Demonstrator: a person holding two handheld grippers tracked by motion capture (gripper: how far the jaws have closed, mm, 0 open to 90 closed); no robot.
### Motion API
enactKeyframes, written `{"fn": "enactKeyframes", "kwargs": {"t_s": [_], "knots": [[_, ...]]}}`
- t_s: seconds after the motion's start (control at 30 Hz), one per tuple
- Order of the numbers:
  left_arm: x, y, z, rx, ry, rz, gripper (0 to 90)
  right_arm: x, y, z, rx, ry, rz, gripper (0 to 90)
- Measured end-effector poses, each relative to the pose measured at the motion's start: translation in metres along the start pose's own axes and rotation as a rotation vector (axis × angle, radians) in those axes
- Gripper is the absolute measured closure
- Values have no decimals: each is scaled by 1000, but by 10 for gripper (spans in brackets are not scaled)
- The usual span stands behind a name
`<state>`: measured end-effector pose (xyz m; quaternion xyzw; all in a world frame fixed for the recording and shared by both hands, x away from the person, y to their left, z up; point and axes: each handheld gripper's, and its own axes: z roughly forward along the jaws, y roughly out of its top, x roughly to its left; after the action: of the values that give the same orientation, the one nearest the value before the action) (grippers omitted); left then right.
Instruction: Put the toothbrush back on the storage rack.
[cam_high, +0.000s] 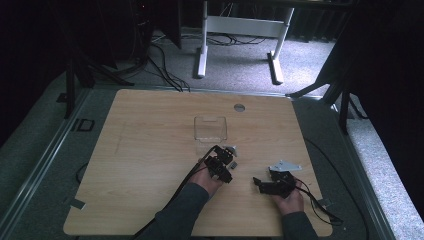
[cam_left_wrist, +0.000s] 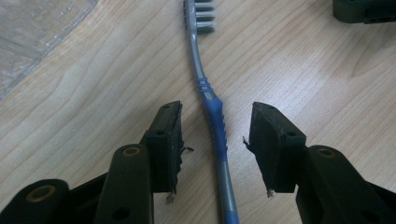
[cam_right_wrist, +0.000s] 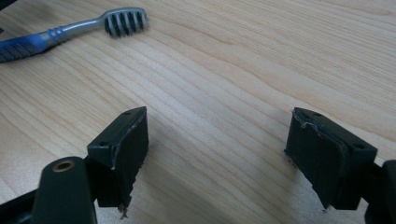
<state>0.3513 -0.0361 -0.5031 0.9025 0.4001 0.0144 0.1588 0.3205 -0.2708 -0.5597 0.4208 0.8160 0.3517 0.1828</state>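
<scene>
The toothbrush (cam_left_wrist: 212, 112) is taken as the landmark, and everything else is placed from it. It lies flat on the wooden table (cam_high: 150, 165), just nearer the person than the clear box (cam_high: 210, 129), with its bristled head (cam_left_wrist: 201, 14) turned towards the far side in the left gripper view. To its left in that view a corner of the clear box is seen, well apart from the handle. The left gripper (cam_left_wrist: 215, 140) is set straight over the blue grip section, one jaw on either side of the handle; the jaws are held about half open and nothing is clamped, since bare wood is seen between each pad and the plastic. The handle is judged light, thin and stiff, with smooth hard plastic that may slip or roll under the pads, so the ribbed blue part, where the rubbery ridges give purchase, is judged the best place to be gripped. The bristles are soft and are better left untouched. Because the handle lies so low on the table, the pads are likely to need to be brought right down to the wood before being closed. To the right of the toothbrush, the right gripper (cam_right_wrist: 217, 158) is held low over bare table, well apart from the brush; its jaws are spread wide and nothing is held between them. In its own view the brush head (cam_right_wrist: 125, 21) is seen far off at upper left.
</scene>
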Motion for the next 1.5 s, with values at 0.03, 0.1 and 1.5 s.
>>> {"fn": "enactKeyframes", "kwargs": {"t_s": [0.03,0.1,1.5], "knots": [[0,0,1,2,-3,-1,554,0,0,0,0,0,0,206],[0,0,1,5,-3,-1,558,0,0,0,0,0,0,206],[-4,-1,15,91,44,35,775,0,0,0,-1,0,-2,206]]}}
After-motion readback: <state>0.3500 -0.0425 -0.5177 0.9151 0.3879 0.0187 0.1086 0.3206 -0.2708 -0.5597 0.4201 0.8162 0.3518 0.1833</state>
